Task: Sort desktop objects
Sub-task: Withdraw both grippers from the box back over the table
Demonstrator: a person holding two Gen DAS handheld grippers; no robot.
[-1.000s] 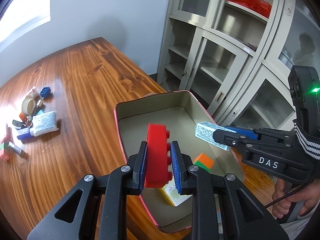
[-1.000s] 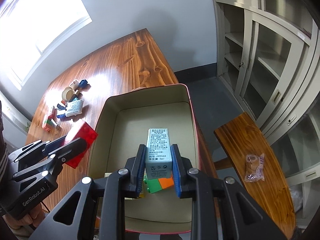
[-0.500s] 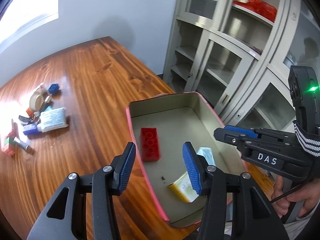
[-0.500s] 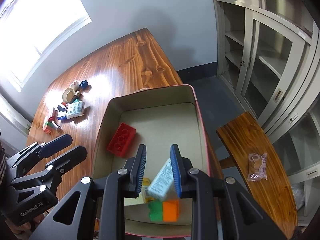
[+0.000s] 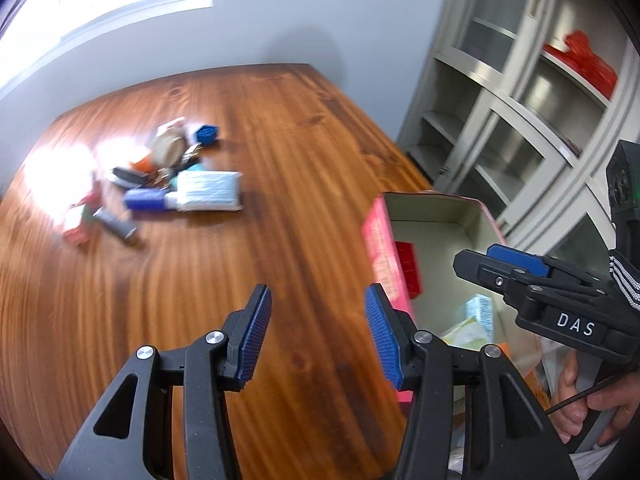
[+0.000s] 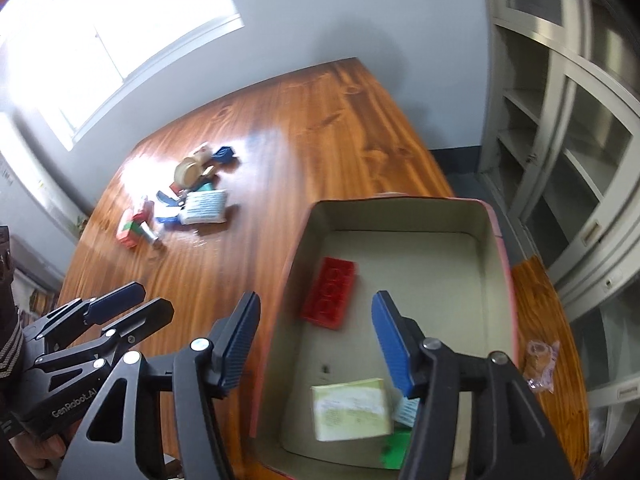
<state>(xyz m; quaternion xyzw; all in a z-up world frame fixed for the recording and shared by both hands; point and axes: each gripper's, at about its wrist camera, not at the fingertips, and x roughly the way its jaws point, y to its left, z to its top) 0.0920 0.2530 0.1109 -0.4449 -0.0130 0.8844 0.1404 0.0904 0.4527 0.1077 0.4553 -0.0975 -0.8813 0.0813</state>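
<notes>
The pink tin [image 6: 496, 240] stands open at the table's right edge. Inside it lie a red brick [image 6: 330, 298], a yellow-green box [image 6: 350, 408] and a white-and-blue carton [image 6: 406, 410]. My right gripper [image 6: 316, 312] hovers over the tin's left wall; its jaws are opening and hold nothing. My left gripper [image 5: 316, 308] is open and empty over bare wood, just left of the tin [image 5: 380, 240]. Further left on the table sits a pile of small things, among them a white tissue pack [image 5: 208, 190], a tape roll [image 5: 168, 150] and a blue block [image 5: 206, 134].
Grey glass-door cabinets [image 5: 520, 120] fill the right side beyond the table. A wooden bench [image 6: 540, 288] beside the tin carries a small plastic-wrapped item [image 6: 540, 364]. A broad strip of wood lies between the pile and the tin. A hand [image 5: 576, 400] holds the right gripper's handle.
The left gripper let the red brick fall into the tin and the right gripper dropped the white carton there. Both have since swung left, away from the tin's middle.
</notes>
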